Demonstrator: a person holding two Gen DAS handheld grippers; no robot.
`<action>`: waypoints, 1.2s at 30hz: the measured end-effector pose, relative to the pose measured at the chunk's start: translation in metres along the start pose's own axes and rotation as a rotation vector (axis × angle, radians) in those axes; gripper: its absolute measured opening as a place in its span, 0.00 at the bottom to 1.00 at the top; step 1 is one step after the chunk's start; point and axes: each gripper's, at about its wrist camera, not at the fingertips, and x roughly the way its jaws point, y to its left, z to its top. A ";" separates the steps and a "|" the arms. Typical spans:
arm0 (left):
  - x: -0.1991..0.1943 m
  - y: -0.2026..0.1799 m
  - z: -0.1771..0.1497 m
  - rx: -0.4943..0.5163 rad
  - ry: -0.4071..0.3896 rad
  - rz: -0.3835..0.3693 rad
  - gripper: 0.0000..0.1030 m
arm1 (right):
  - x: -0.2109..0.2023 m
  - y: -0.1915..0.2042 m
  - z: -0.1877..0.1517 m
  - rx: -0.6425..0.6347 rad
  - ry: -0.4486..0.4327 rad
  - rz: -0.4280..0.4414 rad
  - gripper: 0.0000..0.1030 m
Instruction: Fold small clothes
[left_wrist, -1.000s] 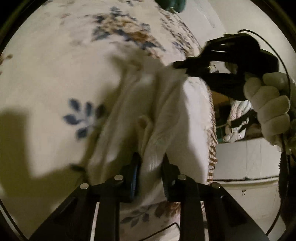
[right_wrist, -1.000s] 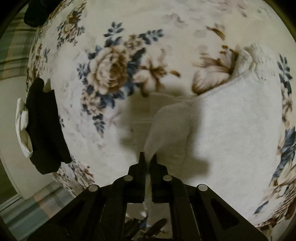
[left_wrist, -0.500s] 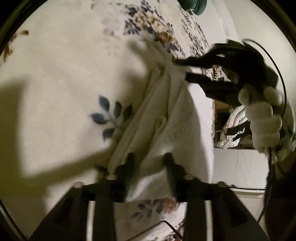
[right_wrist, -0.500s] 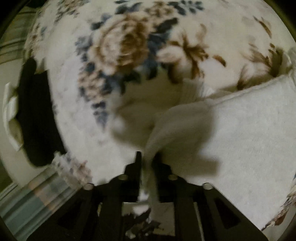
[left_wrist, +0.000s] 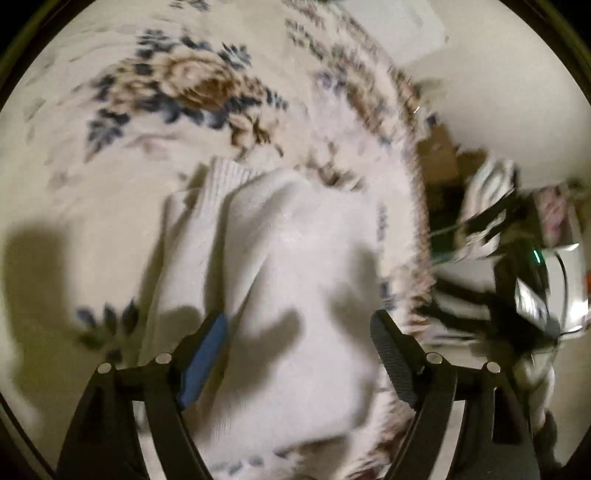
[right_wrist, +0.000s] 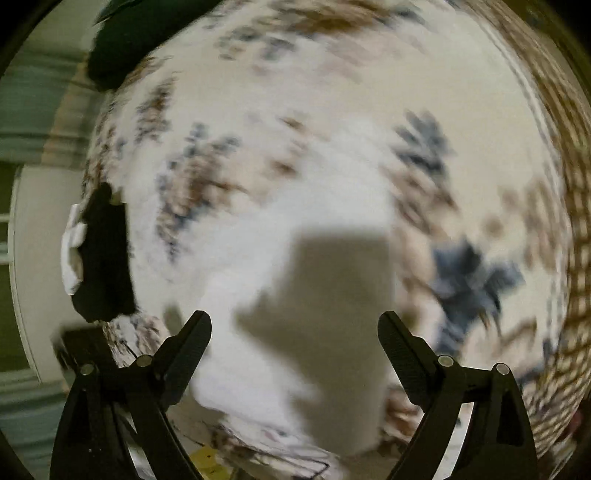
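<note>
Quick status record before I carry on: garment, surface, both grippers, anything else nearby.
garment: white knit top, lying folded on the cloth, ribbed cuff showing
surface: floral cloth
left gripper: open, fingers either side of the top, holding nothing
right gripper: open, holding nothing
nearby: black garment at the cloth's edge
image quality: both views motion-blurred

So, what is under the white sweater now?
The white sweater lies on the flowered cloth, which shows all around it. The part of the cloth beneath the sweater is covered, so anything else under there cannot be seen.
</note>
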 end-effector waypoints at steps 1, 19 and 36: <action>0.013 -0.001 0.004 0.022 0.023 0.035 0.76 | 0.007 -0.020 -0.010 0.044 0.012 0.010 0.91; 0.016 0.040 0.001 -0.057 0.020 -0.022 0.52 | 0.103 -0.093 -0.059 0.170 0.072 0.360 0.91; -0.014 0.069 0.008 -0.124 0.005 -0.134 0.92 | 0.147 -0.074 -0.051 0.100 0.196 0.440 0.94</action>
